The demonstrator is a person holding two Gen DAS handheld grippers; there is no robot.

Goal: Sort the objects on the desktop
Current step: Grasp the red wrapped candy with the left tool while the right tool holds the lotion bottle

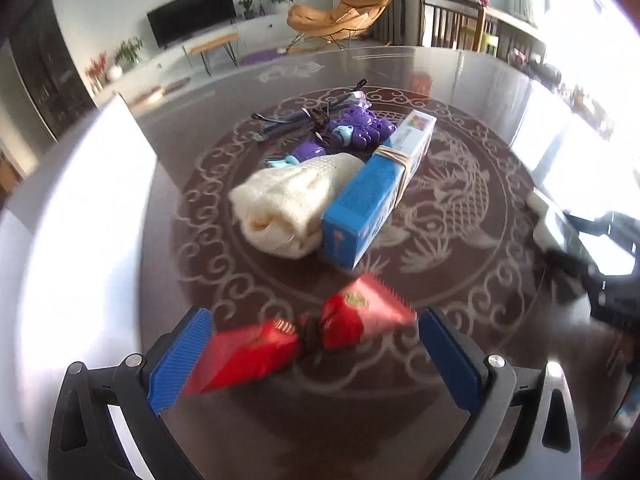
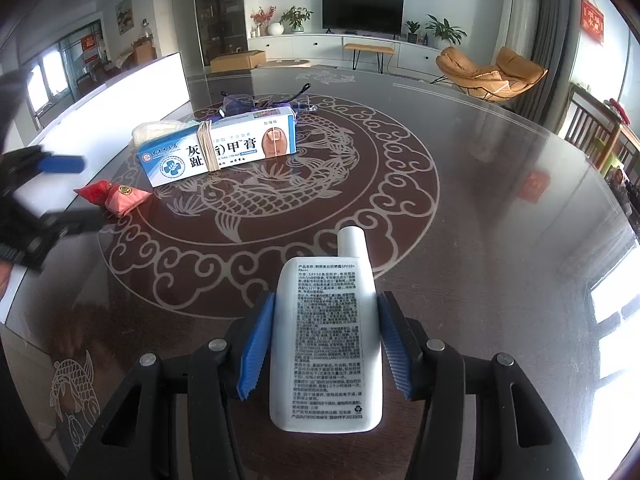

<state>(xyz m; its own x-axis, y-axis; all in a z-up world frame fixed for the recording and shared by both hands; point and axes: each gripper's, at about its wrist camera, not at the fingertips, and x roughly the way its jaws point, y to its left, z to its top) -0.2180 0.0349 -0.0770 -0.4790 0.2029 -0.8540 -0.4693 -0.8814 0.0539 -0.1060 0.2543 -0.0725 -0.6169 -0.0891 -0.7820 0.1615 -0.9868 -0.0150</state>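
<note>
A flat white plastic bottle (image 2: 326,344) is clamped between the blue pads of the right gripper (image 2: 325,344), its long axis forward, cap pointing away. A red twisted sweet wrapper (image 1: 304,340) lies crosswise on the dark patterned table (image 1: 460,240) between the spread jaws of the left gripper (image 1: 314,354). Beyond, a blue-and-white carton (image 1: 376,188) bound with rubber bands points away.

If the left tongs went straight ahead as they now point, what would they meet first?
Probably the red packet lying between the open left tongs; beyond it, the blue box. Depth is uncertain.
</note>
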